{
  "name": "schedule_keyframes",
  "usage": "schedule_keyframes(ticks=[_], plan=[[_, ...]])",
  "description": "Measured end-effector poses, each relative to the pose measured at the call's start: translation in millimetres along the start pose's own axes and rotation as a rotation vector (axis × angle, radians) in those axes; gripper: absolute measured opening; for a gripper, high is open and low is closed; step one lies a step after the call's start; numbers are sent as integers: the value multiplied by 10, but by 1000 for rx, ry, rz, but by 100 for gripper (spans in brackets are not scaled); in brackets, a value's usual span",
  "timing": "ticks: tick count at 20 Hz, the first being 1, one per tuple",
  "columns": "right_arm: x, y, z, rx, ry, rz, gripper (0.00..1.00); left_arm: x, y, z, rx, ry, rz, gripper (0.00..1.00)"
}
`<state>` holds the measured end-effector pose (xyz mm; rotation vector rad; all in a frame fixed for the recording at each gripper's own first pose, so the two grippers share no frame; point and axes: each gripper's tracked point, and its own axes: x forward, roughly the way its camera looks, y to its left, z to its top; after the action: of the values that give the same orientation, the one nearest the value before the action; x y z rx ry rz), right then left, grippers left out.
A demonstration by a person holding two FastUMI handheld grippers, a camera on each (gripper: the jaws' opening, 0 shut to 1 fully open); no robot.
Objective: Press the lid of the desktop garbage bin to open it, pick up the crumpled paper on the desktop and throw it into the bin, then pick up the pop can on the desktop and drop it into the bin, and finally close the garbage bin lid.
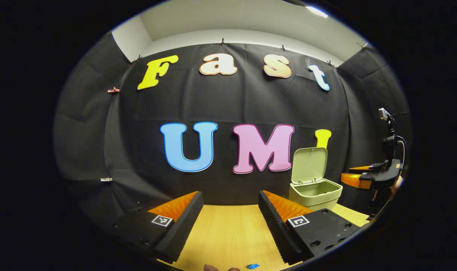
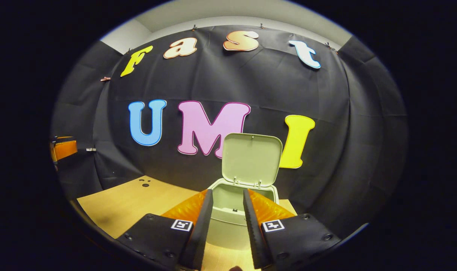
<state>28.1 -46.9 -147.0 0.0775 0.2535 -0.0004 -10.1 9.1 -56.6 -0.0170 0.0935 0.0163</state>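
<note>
Standing on the wooden surface (image 1: pixel 228 233), the bin (image 1: pixel 316 194) has its lid (image 1: pixel 309 165) swung up and back against the booth wall, nearly upright on its rear hinge. In the left gripper view it sits ahead of the left gripper (image 1: pixel 230 216) and off to the right of its jaws, partly behind the right-hand finger. In the right gripper view the bin (image 2: pixel 228 210) lies straight ahead, its open mouth seen through the gap between the jaws, with the lid (image 2: pixel 251 160) rising above them. What shows of the inside is pale wall and a small dark catch at the front rim; the bottom is hidden, so I cannot tell what it holds.

The left gripper's jaws are released, spread wide with bare wood between them and nothing gripped. The right gripper (image 2: pixel 225 214) has its jaws parted by a narrower gap, also with nothing gripped; in the left gripper view it hovers (image 1: pixel 354 175) just right of the bin, about level with the rim.

A small blue scrap (image 1: pixel 253 266) lies on the surface below the left jaws, near the bottom edge.
</note>
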Motion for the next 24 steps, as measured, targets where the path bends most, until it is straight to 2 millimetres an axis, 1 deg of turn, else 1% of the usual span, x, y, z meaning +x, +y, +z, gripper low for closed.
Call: schedule_keyframes(ticks=[1, 3, 5, 7, 15, 20, 21, 24], plan=[[-30, 8, -18, -2, 1, 4, 59, -18, -11, -13, -3, 2, -6, 95], [-89, 34, -31, 2, -1, 13, 68, -17, -51, -101, -10, 8, -21, 95], [-160, 29, -40, 8, -3, 9, 73, -31, -113, -289, -12, 45, -43, 95], [-223, 25, -32, 10, -8, 7, 76, -42, -177, -528, -4, 83, -61, 95], [-347, -88, -75, -15, 3, -3, 76, -52, -400, -1566, 32, 251, -119, 95], [-384, -146, -69, -31, 6, 6, 76, -134, -519, -2356, 57, 415, -133, 96], [-398, -171, -72, -32, 8, 4, 76, -196, -533, -2575, 63, 448, -135, 96], [-430, -250, -119, -39, 22, -6, 76, -257, -596, -2946, 54, 539, -147, 95]])
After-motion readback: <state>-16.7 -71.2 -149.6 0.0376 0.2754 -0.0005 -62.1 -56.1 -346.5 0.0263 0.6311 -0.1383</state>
